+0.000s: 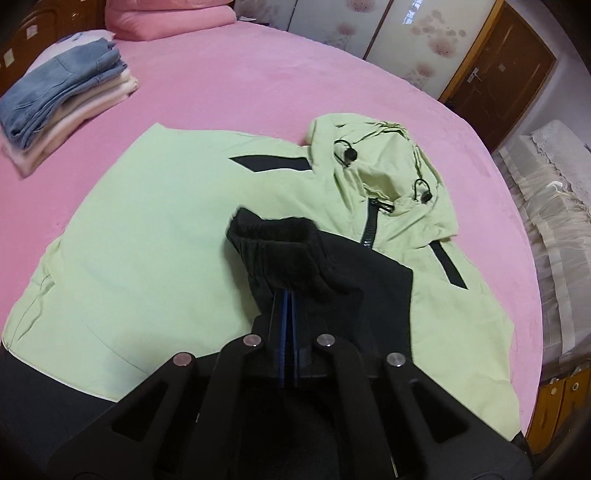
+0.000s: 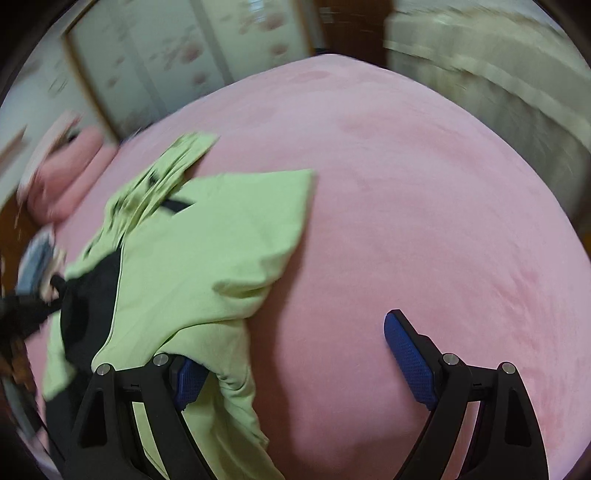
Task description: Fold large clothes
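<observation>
Left gripper (image 1: 287, 295): nearest the camera; its two fingers are pressed together, pinching the black sleeve cuff (image 1: 280, 243).
Right gripper (image 2: 306, 354): its two fingers are spread wide, with nothing between them.
Jacket (image 1: 147, 229): one, light green and black, lying on the pink bed (image 1: 258, 74), with its hood (image 1: 384, 162) on the far right.
Folded clothes (image 1: 62, 96): one pile, far left on the bed.
Pink pillows (image 1: 170, 16): stacked at the far end.
</observation>
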`<state>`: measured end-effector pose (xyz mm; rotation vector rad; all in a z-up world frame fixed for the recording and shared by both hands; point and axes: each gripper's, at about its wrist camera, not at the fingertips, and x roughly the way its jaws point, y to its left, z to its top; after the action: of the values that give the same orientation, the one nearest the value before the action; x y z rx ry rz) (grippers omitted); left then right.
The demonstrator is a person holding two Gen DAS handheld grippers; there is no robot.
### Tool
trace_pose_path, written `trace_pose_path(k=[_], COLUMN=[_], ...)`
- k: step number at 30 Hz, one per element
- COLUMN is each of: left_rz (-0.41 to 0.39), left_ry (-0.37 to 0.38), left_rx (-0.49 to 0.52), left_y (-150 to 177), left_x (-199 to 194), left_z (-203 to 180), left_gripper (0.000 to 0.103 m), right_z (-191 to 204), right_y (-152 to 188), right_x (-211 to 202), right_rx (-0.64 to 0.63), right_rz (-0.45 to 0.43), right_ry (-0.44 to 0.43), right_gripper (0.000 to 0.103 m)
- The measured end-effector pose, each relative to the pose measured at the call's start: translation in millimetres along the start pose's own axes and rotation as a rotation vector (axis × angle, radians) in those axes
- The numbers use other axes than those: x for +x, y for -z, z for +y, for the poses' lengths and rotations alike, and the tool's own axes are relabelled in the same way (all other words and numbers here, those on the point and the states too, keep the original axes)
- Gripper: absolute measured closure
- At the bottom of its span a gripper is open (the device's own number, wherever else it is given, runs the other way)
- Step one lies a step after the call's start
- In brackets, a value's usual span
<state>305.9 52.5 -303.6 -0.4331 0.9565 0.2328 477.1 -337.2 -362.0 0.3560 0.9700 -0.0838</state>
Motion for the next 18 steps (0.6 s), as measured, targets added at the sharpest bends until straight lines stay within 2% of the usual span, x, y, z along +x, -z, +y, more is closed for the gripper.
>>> trace_pose_path(k=[2, 4, 7, 9, 11, 13, 15, 16, 18], left_rz=[0.021, 0.032, 0.044, 0.051, 0.088, 0.129, 0.181, 0.198, 0.227], left_ry=[-0.046, -0.122, -0.248, -0.267, -0.24, -0.149, -0.063, -0.043, -0.008], left_rx=[0.008, 0.01, -0.038, -0.104, -0.169, -0.203, -0.206, -0.202, -0.187], left_y=[2.6, 6.1, 6.9, 7.0, 6.9, 7.9, 10.0, 11.3, 14.5], left_x=[4.4, 10.3, 16.1, 18.1, 20.4, 21.6, 23.0, 24.2, 26.9], left_z=[-1.2, 5.2, 30.7, 51.2, 69.8, 77.0, 74.1, 71.4, 62.9], left_gripper=[0.103, 0.103, 0.103, 0.103, 0.103, 0.103, 0.103, 0.103, 0.095], right_z=[-14.6, -24.0, -18.9, -17.2, -17.7, -16.7, -11.9, -9.9, -5.0], right_y=[4.4, 12.6, 13.9, 14.5, 18.0, 23.6, 25.4, 25.6, 24.2], right_x=[6.3, 12.6, 5.5, 0.0, -8.4, -19.8, -35.9, -43.9, -57.8], right_rx=[0.089, 0.168, 0.141, 0.125, 0.114, 0.081, 0.031, 0.009, -0.018], right_rz=[0.06, 0.122, 0.138, 0.155, 0.175, 0.198, 0.185, 0.172, 0.155], right_ry=[-0.015, -0.033, -0.014, -0.018, -0.02, -0.038, -0.075, -0.087, -0.132], right_gripper=[0.014, 0.015, 0.014, 0.014, 0.014, 0.014, 0.014, 0.014, 0.014])
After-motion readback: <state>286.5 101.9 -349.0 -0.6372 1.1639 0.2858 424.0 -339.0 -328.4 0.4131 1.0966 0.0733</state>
